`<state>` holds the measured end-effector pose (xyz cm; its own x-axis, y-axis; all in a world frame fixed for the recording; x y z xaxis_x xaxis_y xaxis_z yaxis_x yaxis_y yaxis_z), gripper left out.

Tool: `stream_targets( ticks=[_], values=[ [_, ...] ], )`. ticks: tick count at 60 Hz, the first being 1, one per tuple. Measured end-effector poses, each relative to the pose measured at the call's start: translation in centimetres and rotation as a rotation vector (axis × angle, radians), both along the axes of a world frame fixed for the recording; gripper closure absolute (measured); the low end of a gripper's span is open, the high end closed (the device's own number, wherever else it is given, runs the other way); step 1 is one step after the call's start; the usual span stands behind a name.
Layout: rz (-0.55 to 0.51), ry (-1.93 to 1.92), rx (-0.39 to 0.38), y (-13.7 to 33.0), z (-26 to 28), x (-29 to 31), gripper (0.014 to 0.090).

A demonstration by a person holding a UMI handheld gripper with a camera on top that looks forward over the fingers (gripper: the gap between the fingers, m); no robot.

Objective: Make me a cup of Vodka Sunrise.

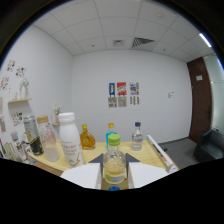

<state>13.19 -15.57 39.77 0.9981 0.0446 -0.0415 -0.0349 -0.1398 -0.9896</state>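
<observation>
table (95, 154): pale wood | on it: white bottle (69, 144), amber bottle (87, 137), clear bottle (137, 136), possibly a can (33, 135)

Gripper (114, 172) fingers white with dark tips. Between them: clear jar (114, 162), green lid, pale yellow contents. At 10 o'clock, white bottle (69, 137); 11 o'clock, amber bottle (87, 137). At 1 o'clock, clear bottle (137, 135), blue cap. Table (95, 154) light wood. White wall, red-blue posters (121, 94).

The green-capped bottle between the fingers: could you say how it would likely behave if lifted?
The green-capped bottle looks like clear, smooth plastic, so it may slip. It seems only part full of yellowish liquid, so probably light, though the contents could slosh. The gripper fingers flank it; being tall and narrow, it might tip if nudged.
</observation>
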Motion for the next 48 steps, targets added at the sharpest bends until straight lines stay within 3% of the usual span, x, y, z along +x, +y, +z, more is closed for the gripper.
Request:
stream_targets(
  ticks=[10, 21, 33, 48],
  values=[
    [0.000, 0.000, 0.003, -4.7, -1.8, -0.1, 0.0697],
    [-0.001, -0.008, -0.116, -7.4, -11.0, -0.8, 0.0696],
    [0.021, -0.194, -0.259, -7.3, -20.4, -1.2, 0.0697],
    [0.106, -0.814, -0.276, -5.6, -23.3, -1.0, 0.0699]
  ],
)
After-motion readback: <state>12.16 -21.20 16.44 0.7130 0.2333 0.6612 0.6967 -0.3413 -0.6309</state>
